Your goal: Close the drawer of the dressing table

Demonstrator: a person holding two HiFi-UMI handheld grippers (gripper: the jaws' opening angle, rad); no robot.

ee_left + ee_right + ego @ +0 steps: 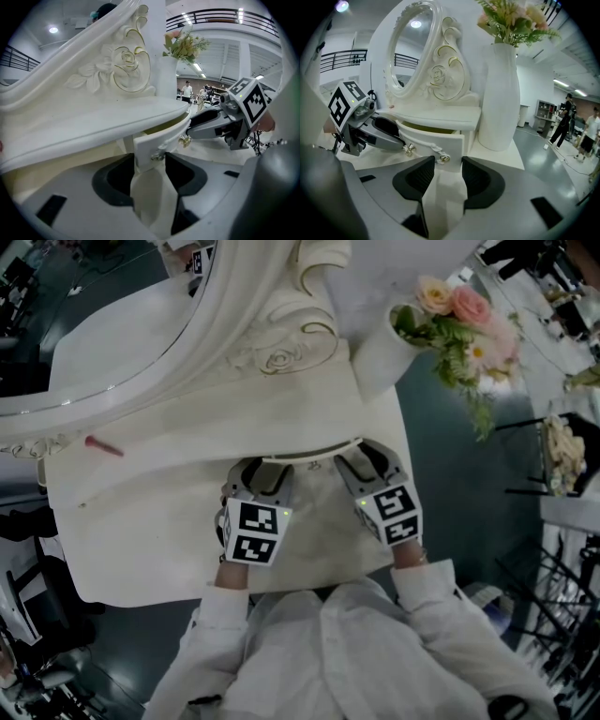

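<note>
Left gripper (255, 474): jaws apart and clamping nothing. The left end of the drawer (309, 457) sits at the mouth of the gap, with a knob (157, 157) just ahead. It angles forward and down, wrist low, marker cube up.

The drawer is ajar under the table (141, 521) top, with a yellowish gap showing.

Right gripper (367, 457): jaws apart and empty, at the drawer's right end in the same downward pitch.

Risks: an uneven push from the two sides probably skews the drawer and jams it. A jaw could catch on a knob. A hard shove may rock the vase (375, 352) at the far right.
</note>
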